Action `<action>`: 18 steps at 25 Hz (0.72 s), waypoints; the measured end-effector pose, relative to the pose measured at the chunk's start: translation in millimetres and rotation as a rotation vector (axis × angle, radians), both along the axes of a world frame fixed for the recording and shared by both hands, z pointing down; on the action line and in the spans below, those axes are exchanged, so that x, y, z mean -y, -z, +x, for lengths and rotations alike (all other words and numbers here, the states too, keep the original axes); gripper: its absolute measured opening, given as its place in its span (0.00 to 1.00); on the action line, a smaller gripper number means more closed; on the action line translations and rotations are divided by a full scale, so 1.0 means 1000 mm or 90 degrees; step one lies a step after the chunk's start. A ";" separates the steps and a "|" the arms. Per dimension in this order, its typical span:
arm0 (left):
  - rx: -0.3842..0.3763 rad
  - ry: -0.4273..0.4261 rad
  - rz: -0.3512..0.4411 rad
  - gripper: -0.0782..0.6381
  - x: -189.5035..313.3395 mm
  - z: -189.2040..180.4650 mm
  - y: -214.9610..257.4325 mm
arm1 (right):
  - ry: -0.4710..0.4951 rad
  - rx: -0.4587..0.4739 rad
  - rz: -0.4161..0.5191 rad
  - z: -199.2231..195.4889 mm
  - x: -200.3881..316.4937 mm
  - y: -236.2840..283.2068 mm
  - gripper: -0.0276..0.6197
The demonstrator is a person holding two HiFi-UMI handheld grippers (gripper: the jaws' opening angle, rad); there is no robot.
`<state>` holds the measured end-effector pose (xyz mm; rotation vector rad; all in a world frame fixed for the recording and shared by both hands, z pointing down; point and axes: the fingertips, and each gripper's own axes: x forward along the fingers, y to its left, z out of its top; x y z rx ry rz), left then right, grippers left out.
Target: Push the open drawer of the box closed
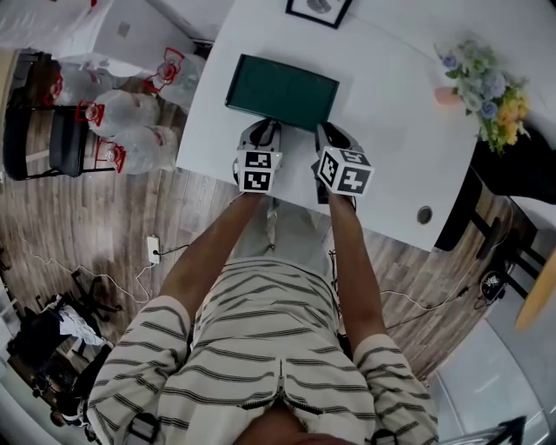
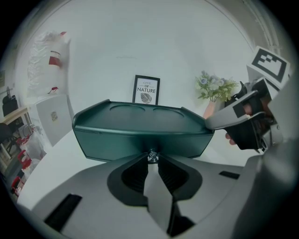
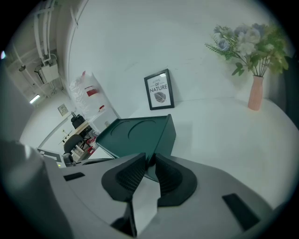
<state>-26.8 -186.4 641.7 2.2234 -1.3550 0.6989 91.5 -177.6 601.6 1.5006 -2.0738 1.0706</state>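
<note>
A dark green box [image 1: 282,87] with a tray-like top lies on the white table [image 1: 391,139]. Both grippers are at its near face. My left gripper [image 1: 264,129] is at the middle of that face, and its jaws [image 2: 152,161] are closed on the small silver drawer knob [image 2: 152,156]. The drawer front [image 2: 140,137] looks about flush with the box, with no gap showing. My right gripper [image 1: 327,132] is at the near right corner; its white finger [image 2: 224,119] touches the rim there. A narrow slit remains between the right jaws [image 3: 150,161], and the green box [image 3: 140,133] shows in it.
A framed print [image 1: 319,9] leans at the table's far edge, straight behind the box. A pink vase of flowers [image 1: 482,83] stands far right. Large water bottles [image 1: 130,122] sit on the floor left of the table. The person's body stands at the near table edge.
</note>
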 end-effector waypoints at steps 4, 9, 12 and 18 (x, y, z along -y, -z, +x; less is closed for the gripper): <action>-0.002 -0.004 -0.004 0.20 0.000 0.000 0.001 | 0.003 -0.002 -0.002 0.000 0.000 0.001 0.16; -0.001 -0.011 -0.010 0.20 -0.001 0.001 0.001 | 0.000 -0.003 -0.003 0.000 -0.001 0.001 0.16; 0.001 -0.013 -0.014 0.21 -0.001 0.001 0.001 | -0.001 -0.004 -0.005 0.000 -0.001 0.000 0.16; 0.003 -0.026 -0.014 0.24 -0.002 0.003 0.001 | -0.004 -0.004 -0.005 0.000 0.000 0.000 0.15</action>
